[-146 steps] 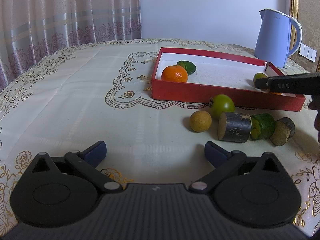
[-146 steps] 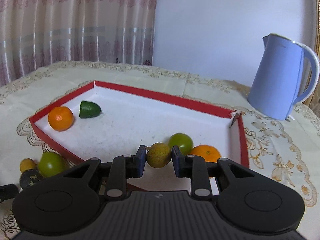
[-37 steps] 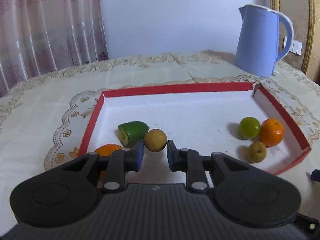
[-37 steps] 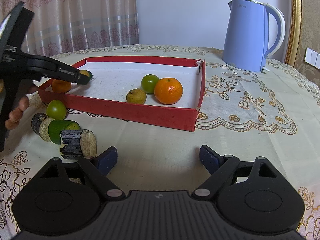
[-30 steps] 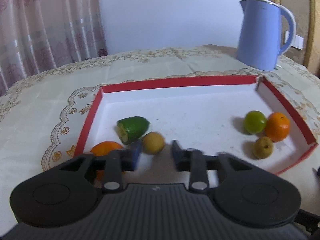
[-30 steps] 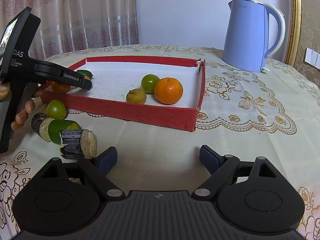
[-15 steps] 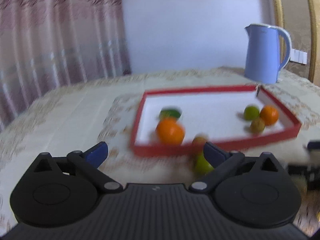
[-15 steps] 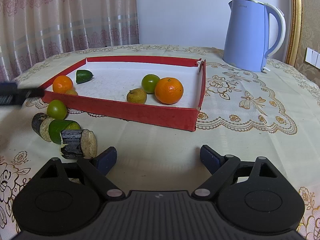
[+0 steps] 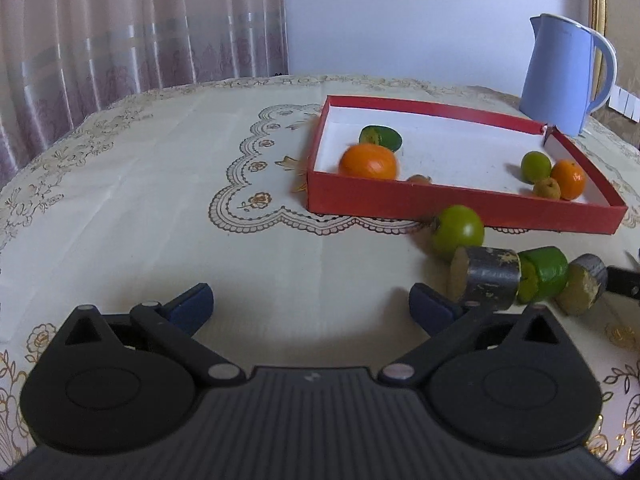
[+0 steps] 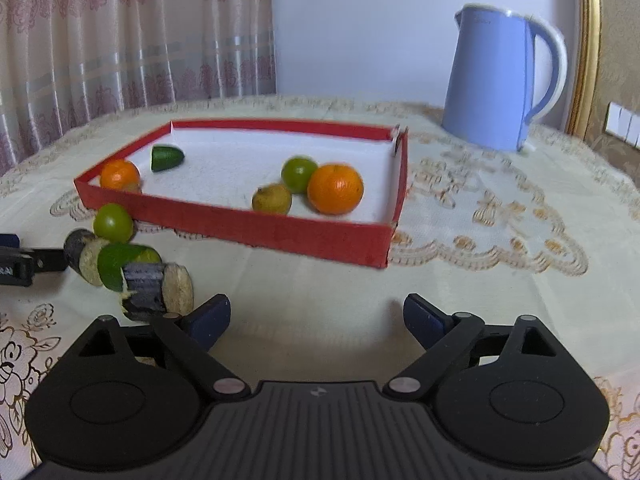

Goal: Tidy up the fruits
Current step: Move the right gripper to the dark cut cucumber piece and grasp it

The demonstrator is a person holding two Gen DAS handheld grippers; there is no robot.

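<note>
A red tray (image 9: 460, 200) (image 10: 248, 224) holds an orange (image 9: 368, 162), a cut green piece (image 9: 380, 138), a small brown fruit (image 9: 419, 179) half hidden by the wall, and at its right end a green fruit (image 9: 536, 166), an orange (image 9: 568, 179) and a brown fruit (image 9: 546, 189). In front of the tray lie a green fruit (image 9: 458, 232) (image 10: 113, 222), two dark cut pieces (image 9: 486, 278) (image 9: 582, 288) and a green cut piece (image 9: 542, 274). My left gripper (image 9: 312, 308) is open and empty over the cloth. My right gripper (image 10: 316, 320) is open and empty.
A blue kettle (image 9: 564, 76) (image 10: 500, 80) stands behind the tray's right end. A patterned cloth (image 9: 160, 200) covers the round table. Curtains hang at the back left. The left gripper's finger shows at the left edge of the right wrist view (image 10: 24, 266).
My left gripper let the small brown fruit go inside the tray, opened wide and pulled back out to the left front. The right gripper stayed open and shifted slightly.
</note>
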